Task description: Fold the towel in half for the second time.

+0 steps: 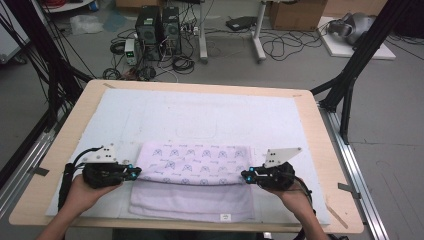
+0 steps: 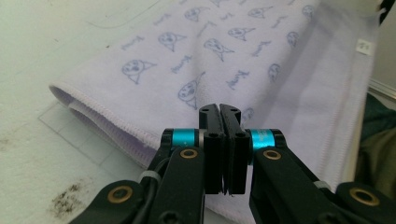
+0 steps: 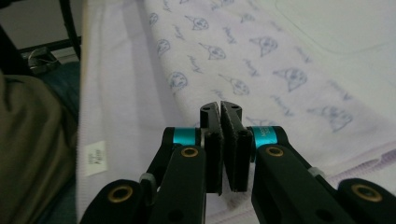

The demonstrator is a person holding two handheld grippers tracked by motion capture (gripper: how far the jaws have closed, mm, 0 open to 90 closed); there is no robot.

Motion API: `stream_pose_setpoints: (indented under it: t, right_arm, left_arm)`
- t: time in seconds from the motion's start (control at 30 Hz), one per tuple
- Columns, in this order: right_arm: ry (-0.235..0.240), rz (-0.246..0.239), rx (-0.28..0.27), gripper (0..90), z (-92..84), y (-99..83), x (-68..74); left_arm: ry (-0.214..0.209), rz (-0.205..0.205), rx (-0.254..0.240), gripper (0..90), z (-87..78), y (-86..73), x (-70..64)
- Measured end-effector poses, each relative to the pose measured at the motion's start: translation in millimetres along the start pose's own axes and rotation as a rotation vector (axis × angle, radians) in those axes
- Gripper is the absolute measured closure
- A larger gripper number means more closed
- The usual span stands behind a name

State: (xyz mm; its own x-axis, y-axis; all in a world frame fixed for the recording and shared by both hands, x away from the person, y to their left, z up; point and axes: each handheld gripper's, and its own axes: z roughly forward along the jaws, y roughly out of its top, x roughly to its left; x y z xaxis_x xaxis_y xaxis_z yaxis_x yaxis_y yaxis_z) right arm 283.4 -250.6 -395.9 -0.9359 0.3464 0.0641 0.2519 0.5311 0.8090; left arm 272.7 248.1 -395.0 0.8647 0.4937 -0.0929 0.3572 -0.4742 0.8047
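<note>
**Both hand-held grippers clenched at the towel's ends**

The lilac printed towel (image 1: 192,175) lies folded on the pale mat (image 1: 200,115) covering the worktop (image 1: 320,150), near the front edge. The left hand-held gripper (image 1: 134,173) sits at its left end, the right hand-held gripper (image 1: 245,175) at its right end. Both sets of jaws are pressed together with no cloth visible between them.

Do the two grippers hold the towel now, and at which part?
Nothing is held. The left gripper and right gripper are shut, with no cloth between the jaws, above the folded towel.
</note>
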Motion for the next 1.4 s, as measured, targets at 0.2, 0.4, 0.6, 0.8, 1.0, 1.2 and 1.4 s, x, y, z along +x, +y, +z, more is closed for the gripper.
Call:
stream_pose_setpoints:
  t: [0.2, 0.4, 0.6, 0.8, 1.0, 1.2, 1.4]
  right_arm:
    - [0.059, -0.038, -0.005, 87.7, -16.0, -2.4, 33.2]
    - [0.125, 0.002, 0.003, 74.3, -10.0, -20.0, 42.7]
    - [0.145, -0.004, 0.063, 64.3, 20.1, -31.0, 42.5]
    - [0.158, 0.004, 0.086, 85.2, 31.2, -40.2, 41.7]
    - [0.185, -0.002, 0.014, 88.3, 14.8, -30.7, 44.8]
    - [0.26, -0.019, 0.032, 85.4, 10.6, -36.6, 63.2]
    - [0.223, 0.02, -0.021, 70.9, 5.3, -29.1, 47.9]
  left_arm:
    - [-0.051, 0.031, 0.004, 87.7, -16.3, -18.4, -28.7]
    - [-0.068, 0.058, 0.036, 66.7, -6.9, -31.3, -43.2]
    - [-0.07, 0.076, 0.098, 68.7, 15.4, -35.6, -41.9]
    - [-0.067, 0.084, 0.088, 86.1, 21.4, -40.0, -44.9]
    - [-0.07, 0.099, 0.042, 86.8, -0.6, -33.5, -51.0]
    - [-0.078, 0.097, 0.052, 76.8, -1.4, -40.2, -58.5]
    - [-0.049, 0.078, 0.006, 65.3, -1.0, -31.0, -45.8]
